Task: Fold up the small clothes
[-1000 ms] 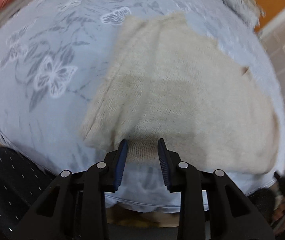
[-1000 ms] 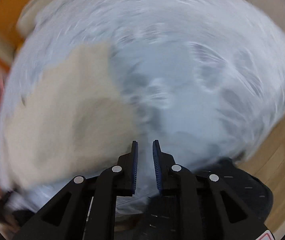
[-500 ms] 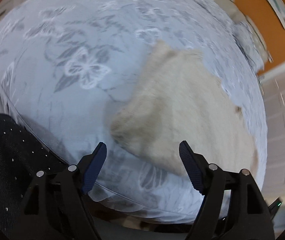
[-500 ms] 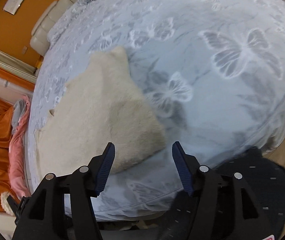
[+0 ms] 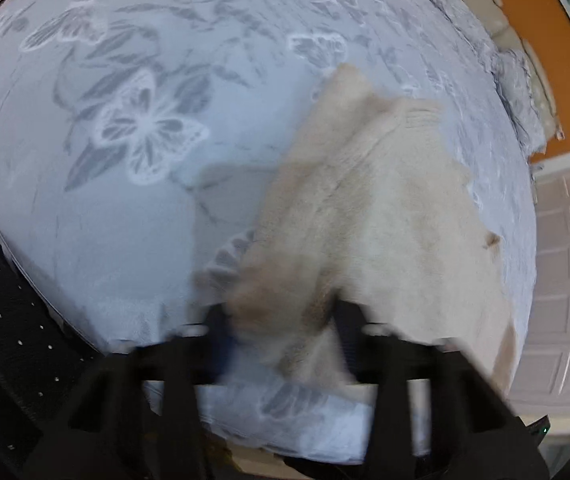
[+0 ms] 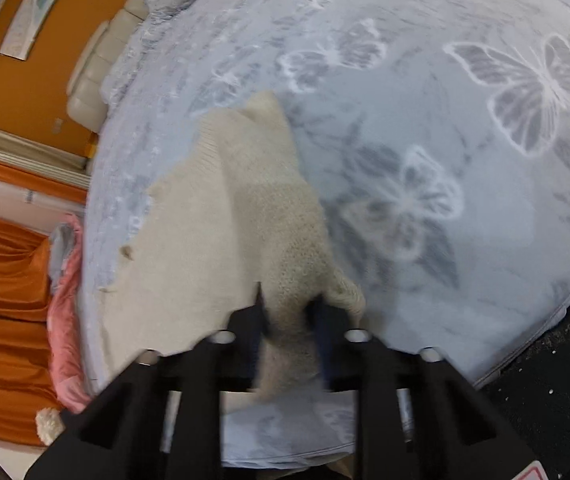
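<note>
1. On the bed (image 5: 133, 240), near edge: cream sweater (image 5: 385, 208), its length running away from both claws.
2. Left claw (image 5: 281, 328) just closed, clamped on its near-left corner.
3. Right claw (image 6: 289, 320) just closed, clamped on near-right corner; fold goes fwd.

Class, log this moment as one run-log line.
step: grasp near edge | left tool: just closed on cream knit garment | right tool: just closed on it | surface: butterfly bedspread

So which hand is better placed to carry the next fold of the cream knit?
Probably neither alone. The left tongs and right tongs have both just closed on the near edge of the cream knit, so lifting together looks likeliest.
</note>
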`<action>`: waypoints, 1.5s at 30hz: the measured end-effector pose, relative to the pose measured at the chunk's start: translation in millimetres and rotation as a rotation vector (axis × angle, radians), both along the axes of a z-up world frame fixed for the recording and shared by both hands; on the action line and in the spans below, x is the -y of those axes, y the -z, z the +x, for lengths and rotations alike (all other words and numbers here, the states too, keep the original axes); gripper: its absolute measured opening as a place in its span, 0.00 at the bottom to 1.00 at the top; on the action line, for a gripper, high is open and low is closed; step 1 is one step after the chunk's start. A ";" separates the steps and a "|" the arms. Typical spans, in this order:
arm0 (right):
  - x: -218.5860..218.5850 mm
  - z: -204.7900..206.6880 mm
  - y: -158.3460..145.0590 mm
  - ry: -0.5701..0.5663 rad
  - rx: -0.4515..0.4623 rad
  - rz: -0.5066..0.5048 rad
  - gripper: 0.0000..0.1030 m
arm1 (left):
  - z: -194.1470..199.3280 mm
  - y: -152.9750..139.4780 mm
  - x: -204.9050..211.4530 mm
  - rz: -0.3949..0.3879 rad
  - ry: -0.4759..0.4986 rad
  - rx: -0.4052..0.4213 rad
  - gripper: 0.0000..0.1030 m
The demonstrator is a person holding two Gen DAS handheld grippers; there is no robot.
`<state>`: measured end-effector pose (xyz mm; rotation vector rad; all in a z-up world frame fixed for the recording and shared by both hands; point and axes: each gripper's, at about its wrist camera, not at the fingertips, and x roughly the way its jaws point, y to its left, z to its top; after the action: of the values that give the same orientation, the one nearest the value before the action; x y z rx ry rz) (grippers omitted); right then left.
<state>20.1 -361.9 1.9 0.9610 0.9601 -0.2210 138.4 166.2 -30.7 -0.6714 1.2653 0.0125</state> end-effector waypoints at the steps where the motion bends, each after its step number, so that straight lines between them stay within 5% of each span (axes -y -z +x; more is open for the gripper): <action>1: -1.4 -2.7 -17.6 -0.008 0.028 -0.043 0.09 | -1.0 -6.7 -1.4 -0.009 0.003 0.013 0.22; 7: -12.3 -34.2 -67.0 -0.096 0.030 -0.185 0.07 | -26.3 -63.7 -8.8 0.008 0.141 0.085 0.14; 14: -17.3 -71.4 -11.4 -0.163 -0.176 -0.163 0.10 | -75.9 -24.1 -11.5 0.063 0.179 -0.043 0.16; 16: -18.2 -73.3 -22.2 -0.144 -0.172 -0.218 0.17 | -81.8 -28.6 -13.4 0.086 0.154 -0.026 0.18; 18: -14.5 -71.2 -43.4 -0.118 -0.142 -0.304 0.26 | -84.1 -58.3 -15.9 0.155 0.144 0.078 0.23; 22: -5.5 -43.0 -73.5 -0.142 -0.039 -0.374 0.51 | -53.3 -106.0 -7.7 0.249 0.183 0.251 0.64; 25: -4.2 5.3 -66.7 -0.199 -0.018 -0.375 0.52 | -13.2 -105.3 10.9 0.244 0.223 0.274 0.65; 28: -9.7 45.0 -48.7 -0.227 -0.058 -0.408 0.52 | 33.5 -71.3 29.4 0.171 0.249 0.181 0.65; 32: -13.6 78.4 -14.1 -0.256 -0.147 -0.415 0.53 | 67.6 -30.7 48.4 0.171 0.247 0.110 0.65; 33: -14.7 79.7 -8.0 -0.267 -0.160 -0.407 0.53 | 73.1 -21.9 51.5 0.149 0.252 0.086 0.64; 35: -24.0 86.8 -0.4 -0.318 -0.173 -0.400 0.32 | 78.3 -9.2 58.9 0.159 0.288 0.054 0.44; 36: -29.3 88.8 -2.6 -0.354 -0.170 -0.398 0.08 | 80.5 -4.9 62.7 0.178 0.319 0.034 0.11; 42: -18.7 63.6 -110.2 -0.236 0.190 -0.424 0.06 | 73.2 -72.9 38.5 0.135 0.253 0.223 0.07; 45: -2.2 71.7 -100.3 -0.191 0.157 -0.469 0.06 | 88.3 -61.1 33.8 0.213 0.251 0.189 0.07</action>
<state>91.8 -359.7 102.2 0.4466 0.8007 -0.1942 226.7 132.5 30.4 -0.3196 1.1383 -0.1187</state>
